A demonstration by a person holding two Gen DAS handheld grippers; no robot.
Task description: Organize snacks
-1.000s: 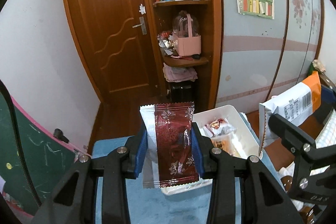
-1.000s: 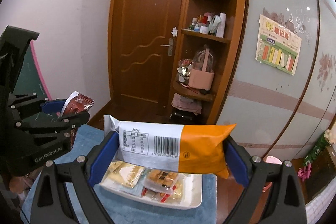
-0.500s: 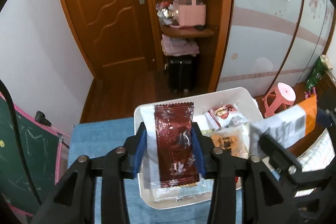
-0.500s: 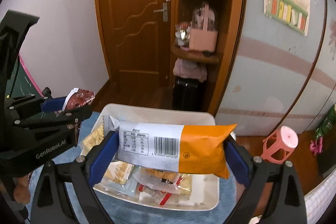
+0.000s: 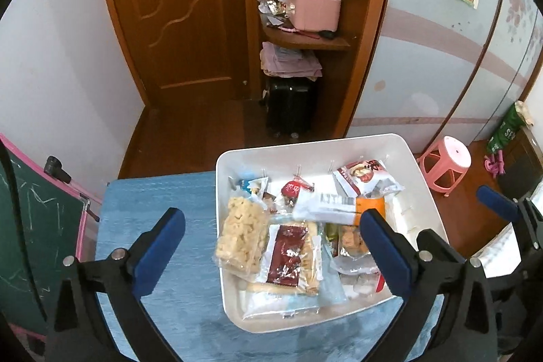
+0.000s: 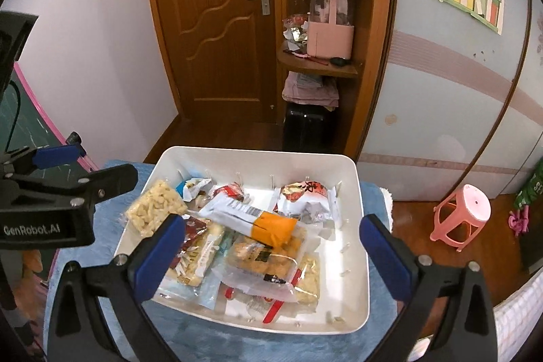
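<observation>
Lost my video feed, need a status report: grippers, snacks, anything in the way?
Left gripper and right gripper open, empty. Dark red packet and orange-white packet lie in white bin. Nothing blocking.

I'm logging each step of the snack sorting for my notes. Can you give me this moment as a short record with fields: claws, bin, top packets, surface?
left claw: open, holding nothing, above the bin's left side
right claw: open, holding nothing, above the bin
bin: white bin, on the blue cloth
top packets: orange-and-white packet lying across the pile; maroon packet flat beside the clear bag of pale puffs
other contents: several more wrapped snacks underneath, partly hidden
outside the bin: no snacks visible on the cloth
</observation>
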